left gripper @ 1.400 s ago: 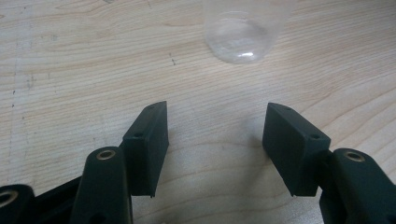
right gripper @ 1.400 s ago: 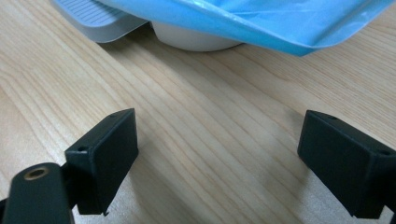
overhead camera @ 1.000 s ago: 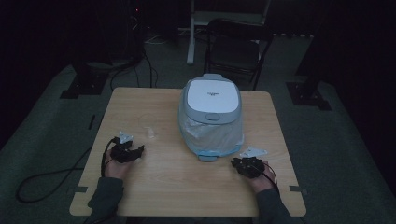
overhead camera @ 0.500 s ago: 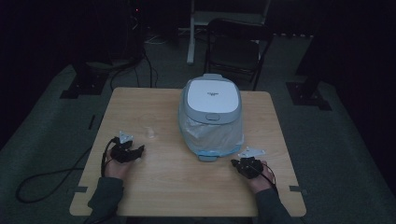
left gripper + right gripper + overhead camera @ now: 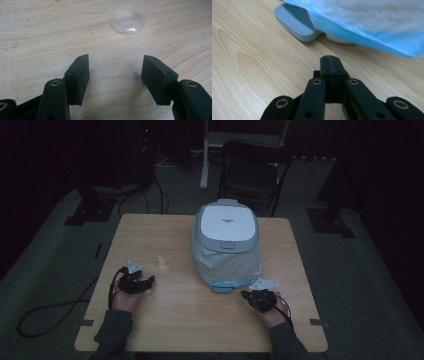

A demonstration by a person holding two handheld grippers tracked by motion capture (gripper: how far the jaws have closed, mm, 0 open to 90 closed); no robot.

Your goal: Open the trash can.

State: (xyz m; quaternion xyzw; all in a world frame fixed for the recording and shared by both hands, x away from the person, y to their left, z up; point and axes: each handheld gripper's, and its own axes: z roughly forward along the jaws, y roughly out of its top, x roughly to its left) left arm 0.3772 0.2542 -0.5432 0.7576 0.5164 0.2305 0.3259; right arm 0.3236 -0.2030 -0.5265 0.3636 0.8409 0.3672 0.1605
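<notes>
A grey pedal bin (image 5: 226, 240) with a white lid stands in the middle of the wooden table (image 5: 150, 235), lined with a bag whose blue edge (image 5: 372, 37) hangs over its side. Its grey foot pedal (image 5: 298, 22) lies just ahead of my right gripper (image 5: 330, 60), which is shut with nothing between the jaws. That right gripper (image 5: 252, 297) rests near the table's front right. My left gripper (image 5: 146, 282) sits at the front left and, in its own view, the left gripper (image 5: 116, 71) is open and empty. A clear plastic cup (image 5: 128, 17) stands a short way beyond its jaws.
A dark folding chair (image 5: 252, 172) stands behind the table's far edge. Black stands (image 5: 330, 215) and cables (image 5: 45, 315) lie on the grey floor to both sides. A cable trails from the left gripper off the table's left edge.
</notes>
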